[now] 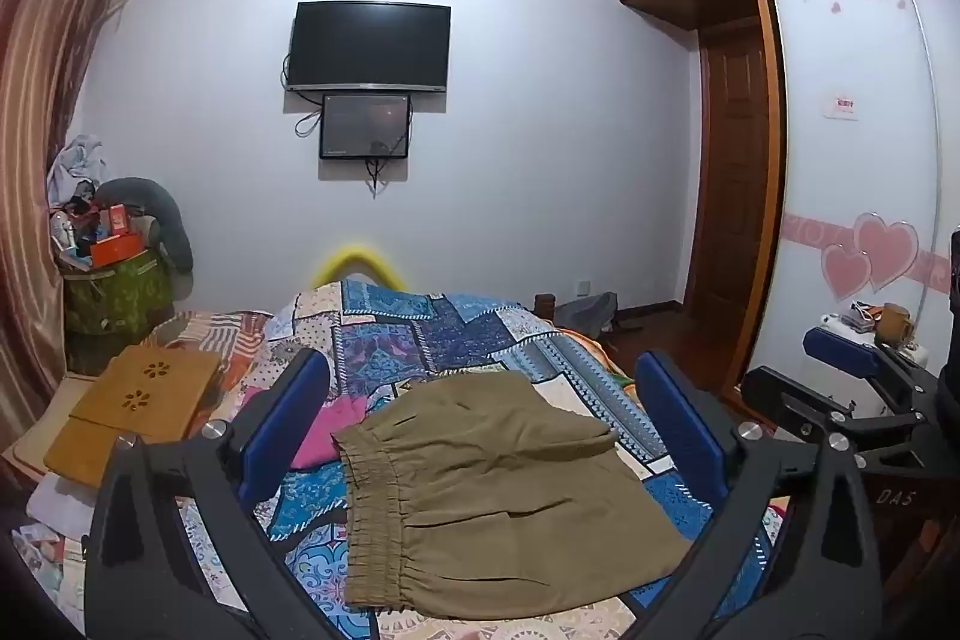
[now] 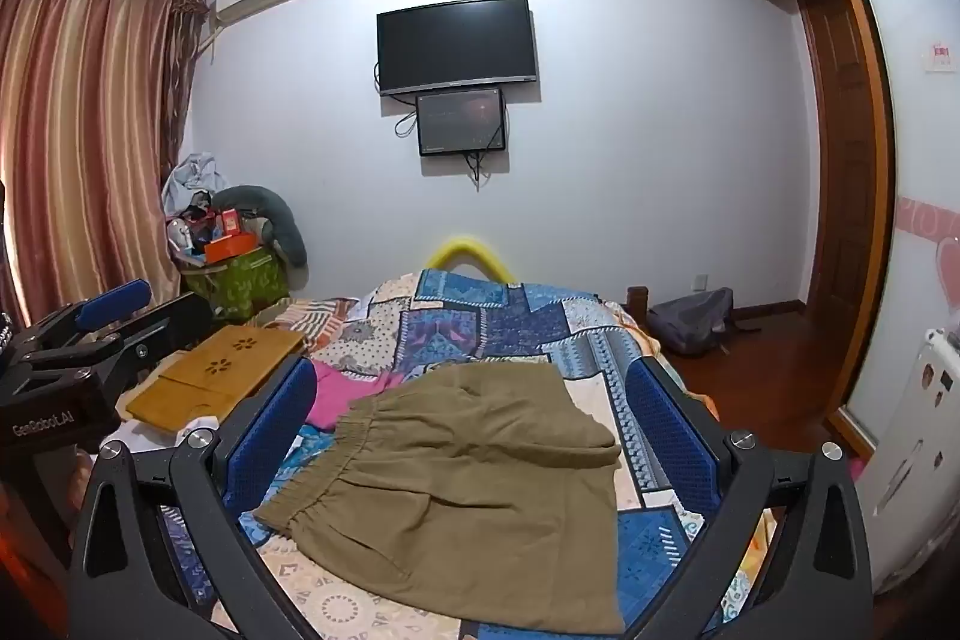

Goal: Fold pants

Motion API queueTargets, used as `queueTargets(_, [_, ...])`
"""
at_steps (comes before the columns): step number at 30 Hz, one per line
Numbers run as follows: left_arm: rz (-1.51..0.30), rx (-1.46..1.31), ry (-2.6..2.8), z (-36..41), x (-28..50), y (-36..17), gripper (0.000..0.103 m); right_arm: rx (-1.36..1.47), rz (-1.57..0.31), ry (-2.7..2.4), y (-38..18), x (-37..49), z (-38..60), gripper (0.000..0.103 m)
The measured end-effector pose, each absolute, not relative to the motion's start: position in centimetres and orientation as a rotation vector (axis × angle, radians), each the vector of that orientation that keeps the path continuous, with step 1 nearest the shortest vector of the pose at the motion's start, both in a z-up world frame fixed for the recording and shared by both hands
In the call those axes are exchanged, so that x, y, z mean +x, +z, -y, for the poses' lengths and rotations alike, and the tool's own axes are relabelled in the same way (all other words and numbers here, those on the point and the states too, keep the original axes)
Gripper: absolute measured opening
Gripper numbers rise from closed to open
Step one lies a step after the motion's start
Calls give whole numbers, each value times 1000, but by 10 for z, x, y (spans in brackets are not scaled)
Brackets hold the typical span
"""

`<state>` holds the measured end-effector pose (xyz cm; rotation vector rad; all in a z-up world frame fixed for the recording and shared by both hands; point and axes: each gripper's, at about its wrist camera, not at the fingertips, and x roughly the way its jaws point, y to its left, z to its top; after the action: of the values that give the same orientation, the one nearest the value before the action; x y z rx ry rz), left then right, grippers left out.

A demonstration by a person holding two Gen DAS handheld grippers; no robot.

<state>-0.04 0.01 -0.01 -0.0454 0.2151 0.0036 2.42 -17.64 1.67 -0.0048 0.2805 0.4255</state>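
The olive pants point(image 1: 498, 490) lay at lower centre of the frame on the patchwork bed point(image 1: 420, 334), seemingly already folded compactly. Left tongs point(image 1: 480, 436) and right tongs point(image 2: 474, 436) hovered wide open, empty; perhaps one more fold remained.

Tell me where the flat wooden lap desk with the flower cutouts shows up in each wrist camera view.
Left wrist view: the wooden lap desk lies at lower left, left of the left gripper's blue pad.
Right wrist view: it sits left of centre, beyond the right gripper's left pad.
Shared landmark: the wall-mounted black television.
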Motion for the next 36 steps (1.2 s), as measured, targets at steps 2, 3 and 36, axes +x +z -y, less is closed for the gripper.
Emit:
queueTargets(2, [-219,-37,0,0,0,0,103,-3,-281,426,17,24,177,102])
queueTargets(3, [-222,-34,-1,0,0,0,103,-3,-282,426,17,24,177,102])
queueTargets(36, [-221,-36,5,-1,-1,-2,103,-9,-274,408,18,24,175,102])
